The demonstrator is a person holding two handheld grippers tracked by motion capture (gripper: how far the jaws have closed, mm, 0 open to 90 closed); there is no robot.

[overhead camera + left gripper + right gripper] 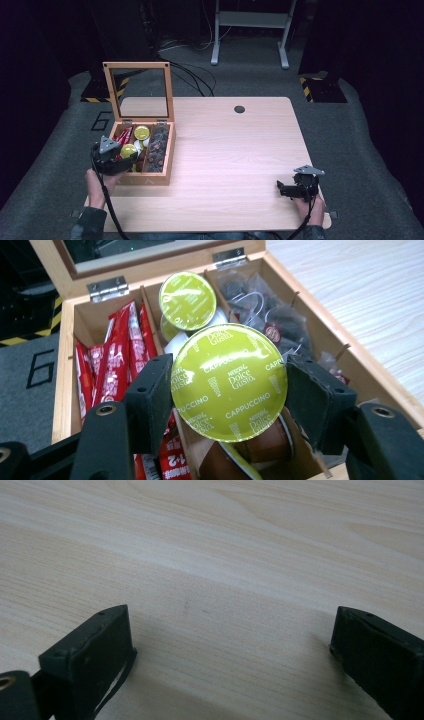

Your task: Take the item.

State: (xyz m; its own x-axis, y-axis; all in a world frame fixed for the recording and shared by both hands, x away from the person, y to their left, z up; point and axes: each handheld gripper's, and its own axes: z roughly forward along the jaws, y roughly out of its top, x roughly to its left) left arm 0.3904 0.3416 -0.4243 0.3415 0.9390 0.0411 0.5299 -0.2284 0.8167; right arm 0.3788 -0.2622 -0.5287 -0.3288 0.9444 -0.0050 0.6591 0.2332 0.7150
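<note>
Pale wood runs across the table (225, 150), set on grey carpet in a dark room. Taking the wooden box (150, 179) as the landmark: well to its right, near the table's front edge, the right gripper (286, 189) rests low over bare wood, its jaws spread wide with nothing between them. At the box's front left corner the left gripper (229, 390) has its jaws pressed on either side of a green cappuccino capsule (229, 382), holding it just above the box's middle compartment. Below it lie brown capsules (260, 447). Red sachets (112, 365) fill the compartment to the left, dark tea bags (260, 310) the one to the right. Farther back a second green capsule (187, 300) sits near the hinges. Behind it the glass lid (138, 90) stands upright.
</note>
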